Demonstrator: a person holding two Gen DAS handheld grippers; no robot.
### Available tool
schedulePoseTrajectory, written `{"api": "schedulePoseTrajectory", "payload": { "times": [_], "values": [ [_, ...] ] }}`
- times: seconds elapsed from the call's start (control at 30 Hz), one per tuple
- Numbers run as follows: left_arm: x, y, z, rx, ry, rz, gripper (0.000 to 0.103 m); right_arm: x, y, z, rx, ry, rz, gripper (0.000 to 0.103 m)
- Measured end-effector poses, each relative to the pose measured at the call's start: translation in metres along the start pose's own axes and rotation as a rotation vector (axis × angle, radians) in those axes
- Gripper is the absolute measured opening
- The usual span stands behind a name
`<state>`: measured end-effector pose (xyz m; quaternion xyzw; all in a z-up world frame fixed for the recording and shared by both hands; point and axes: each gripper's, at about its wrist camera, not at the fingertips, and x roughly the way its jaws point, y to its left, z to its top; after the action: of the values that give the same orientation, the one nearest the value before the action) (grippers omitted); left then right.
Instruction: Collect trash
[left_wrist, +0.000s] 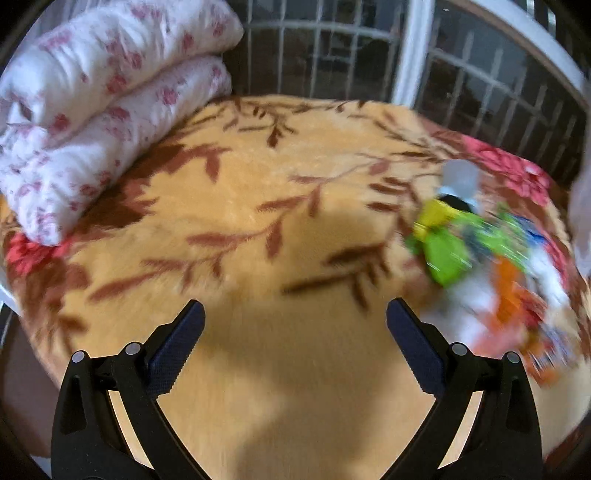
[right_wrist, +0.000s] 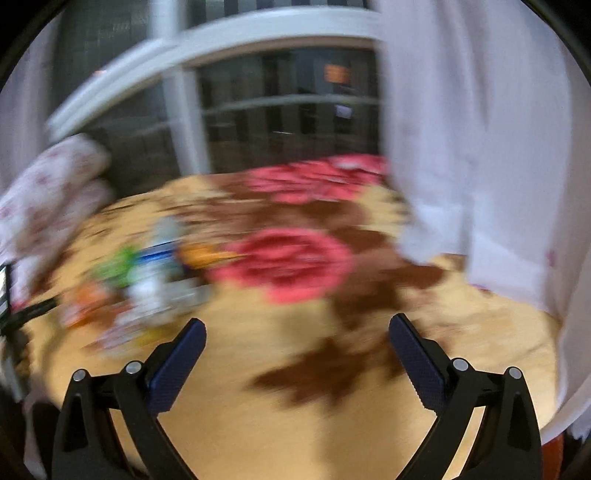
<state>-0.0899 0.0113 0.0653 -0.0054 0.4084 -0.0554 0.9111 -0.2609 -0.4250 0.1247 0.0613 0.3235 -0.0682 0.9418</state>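
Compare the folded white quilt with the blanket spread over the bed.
The folded quilt is white with small pink flowers; the blanket is tan with brown leafy branches and large red blooms. The quilt is bundled into a thick stack at the far left corner; the blanket lies flat across the whole bed. The quilt rests on the blanket, which also carries the litter pile. Both are floral bedding.

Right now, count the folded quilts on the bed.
1: a white quilt with pink flowers, folded double at the bed's far left corner by the window. It shows blurred in the right view too; any others are out of view.
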Motion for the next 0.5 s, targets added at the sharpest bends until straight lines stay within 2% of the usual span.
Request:
{"api": "schedulePoseTrajectory", "payload": {
  "times": [0.1, 0.23, 0.37, 0.5],
  "values": [
    [-0.042, -0.018, -0.025, 0.086, -0.048, 0.001, 0.096, -0.018, 0.074, -0.024, -0.105, -0.013, 0.08, 0.098],
    [-0.075, -0.029, -0.052, 0.146, -0.102, -0.015, 0.096, -0.019, 0.125, -0.047, -0.155, -0.005, 0.143, 0.098],
    [-0.089, -0.037, -0.068, 0.193, -0.13, -0.018, 0.096, -0.003, 0.156, -0.059, -0.176, 0.042, 0.125, 0.098],
    [-0.089, -0.044, -0.075, 0.245, -0.141, 0.006, 0.096, 0.01, 0.164, -0.064, -0.146, 0.088, 0.129, 0.098]
  ]
}}
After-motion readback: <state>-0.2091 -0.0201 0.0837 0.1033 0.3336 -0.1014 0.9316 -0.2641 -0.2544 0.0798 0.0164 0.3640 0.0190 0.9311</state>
